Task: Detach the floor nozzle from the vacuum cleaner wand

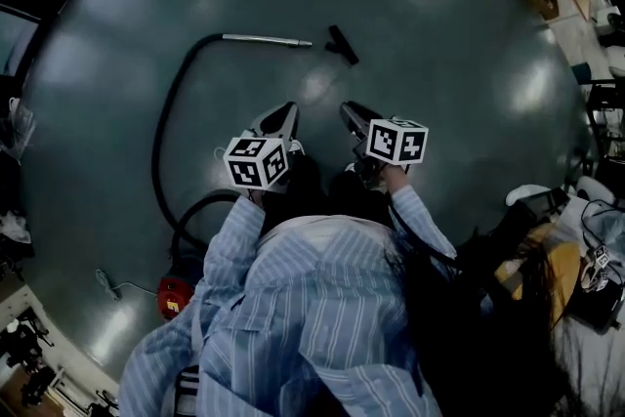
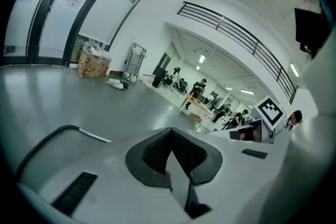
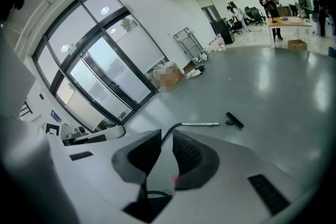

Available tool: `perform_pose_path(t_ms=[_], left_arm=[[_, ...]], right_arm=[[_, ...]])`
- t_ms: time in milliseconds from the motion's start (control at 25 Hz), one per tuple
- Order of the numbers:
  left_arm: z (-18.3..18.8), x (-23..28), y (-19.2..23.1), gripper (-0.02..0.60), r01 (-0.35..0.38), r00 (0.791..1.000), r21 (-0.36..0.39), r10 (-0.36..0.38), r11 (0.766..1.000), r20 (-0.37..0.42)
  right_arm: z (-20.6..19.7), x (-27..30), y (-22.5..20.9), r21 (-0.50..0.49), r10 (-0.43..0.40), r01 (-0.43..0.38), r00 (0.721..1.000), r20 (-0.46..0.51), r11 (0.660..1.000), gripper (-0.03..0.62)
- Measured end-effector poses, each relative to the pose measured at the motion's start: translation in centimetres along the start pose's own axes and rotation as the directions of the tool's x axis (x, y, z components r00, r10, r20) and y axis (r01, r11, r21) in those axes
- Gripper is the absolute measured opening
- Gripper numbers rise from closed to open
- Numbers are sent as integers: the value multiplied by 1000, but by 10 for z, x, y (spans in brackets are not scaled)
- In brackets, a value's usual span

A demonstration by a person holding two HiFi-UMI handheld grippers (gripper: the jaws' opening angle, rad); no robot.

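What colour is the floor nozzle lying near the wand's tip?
The floor nozzle is black, clearest in the head view.

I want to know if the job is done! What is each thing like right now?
Nozzle: off the wand, lying on the floor just past its tip.
Wand: lying flat, joined to the hose.
Hose: curved on the floor, leading back towards the vacuum.
Vacuum: on the floor beside the person.
Left tool: shut, empty.
Right tool: slightly open, empty.
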State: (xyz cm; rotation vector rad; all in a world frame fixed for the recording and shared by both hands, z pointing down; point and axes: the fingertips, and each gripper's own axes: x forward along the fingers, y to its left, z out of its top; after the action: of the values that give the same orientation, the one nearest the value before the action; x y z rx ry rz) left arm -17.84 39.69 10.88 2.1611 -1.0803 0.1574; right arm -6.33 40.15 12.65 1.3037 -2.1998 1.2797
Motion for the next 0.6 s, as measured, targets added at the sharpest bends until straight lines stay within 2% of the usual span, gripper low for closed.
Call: perform_pose_path(t_ms=[200, 320, 600], left_arm=[[-22, -7, -22, 6, -24, 999, 7, 24, 1000, -21], [-35, -14, -43, 6, -57, 998, 4, 57, 998, -8], [-93, -32, -113, 6, -147, 988, -79, 151, 986, 44]], right_arm=[[-29, -28, -9, 8, 25, -25, 999, -26, 1000, 62], [-51, -52, -25, 7, 32, -31, 999, -43, 999, 60], [-106, -119, -62, -32, 49, -53, 994, -102, 998, 57]])
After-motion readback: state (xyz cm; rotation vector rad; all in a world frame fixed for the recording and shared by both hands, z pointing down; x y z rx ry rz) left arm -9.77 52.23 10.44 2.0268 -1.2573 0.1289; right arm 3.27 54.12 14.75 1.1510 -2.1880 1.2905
